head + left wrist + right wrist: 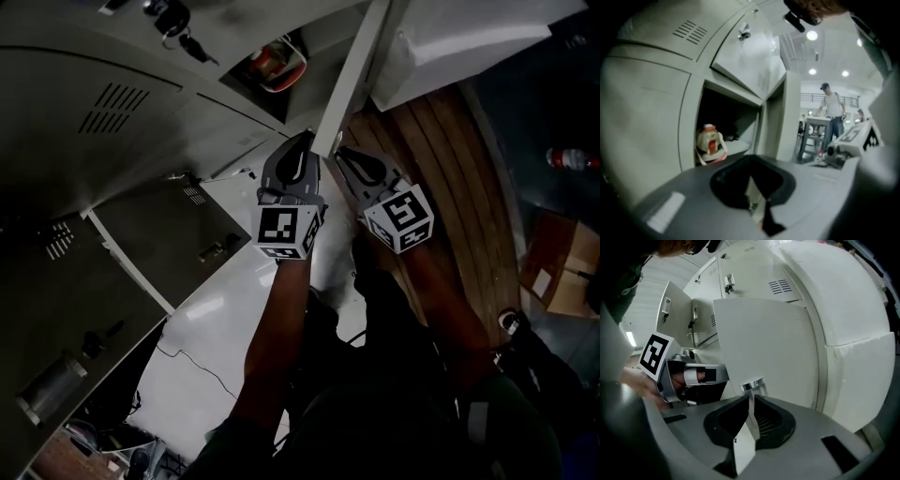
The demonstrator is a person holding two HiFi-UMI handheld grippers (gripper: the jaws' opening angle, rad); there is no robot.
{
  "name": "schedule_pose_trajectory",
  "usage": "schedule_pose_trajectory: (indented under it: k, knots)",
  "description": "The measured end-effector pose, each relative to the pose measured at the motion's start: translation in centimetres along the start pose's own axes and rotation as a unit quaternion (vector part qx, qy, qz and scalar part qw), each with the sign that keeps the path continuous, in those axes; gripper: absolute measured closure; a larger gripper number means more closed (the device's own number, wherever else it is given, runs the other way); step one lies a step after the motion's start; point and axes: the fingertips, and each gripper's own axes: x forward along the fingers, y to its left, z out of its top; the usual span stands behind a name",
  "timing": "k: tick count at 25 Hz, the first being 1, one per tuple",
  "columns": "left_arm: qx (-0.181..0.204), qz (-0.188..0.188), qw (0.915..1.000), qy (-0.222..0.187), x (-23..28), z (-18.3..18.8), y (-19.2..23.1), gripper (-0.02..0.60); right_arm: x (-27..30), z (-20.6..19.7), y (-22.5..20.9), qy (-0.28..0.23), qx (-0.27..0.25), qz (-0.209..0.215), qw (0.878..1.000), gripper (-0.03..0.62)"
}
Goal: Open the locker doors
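Head view: the left hand-held gripper [305,145] and right hand-held gripper [342,155] meet at the lower edge of an open grey metal locker door [354,70].

Left gripper view: its jaws are clenched on a thin pale door edge. A white-and-red bottle [708,143] sits in the open locker compartment [736,117].

Right gripper view: its jaws clamp the door edge just below a chrome latch [753,383].

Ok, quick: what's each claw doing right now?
Left claw: closed on a thin pale edge, seemingly the locker door.
Right claw: closed on that door's metal tab.
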Motion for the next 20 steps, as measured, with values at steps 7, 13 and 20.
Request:
schedule_pose_trajectory:
  k: [7, 13, 20]
  knots:
    - [0.002, -0.044, 0.9990, 0.007, 1.5, 0.8, -4.5, 0.595, -4.2, 0.4, -2.3, -0.013, 0.038, -0.072, 0.997, 0.588]
    - [0.009, -0.081, 0.9966, 0.014, 2.8, 1.8, -9.1, 0.595, -8.0, 1.3, -4.4, -0.020, 0.051, -0.117, 0.992, 0.588]
    - [0.019, -0.106, 0.9938, 0.027, 3.6, 3.1, -13.4, 0.595, -12.3, 3.3, -6.3, -0.035, 0.065, -0.157, 0.985, 0.588]
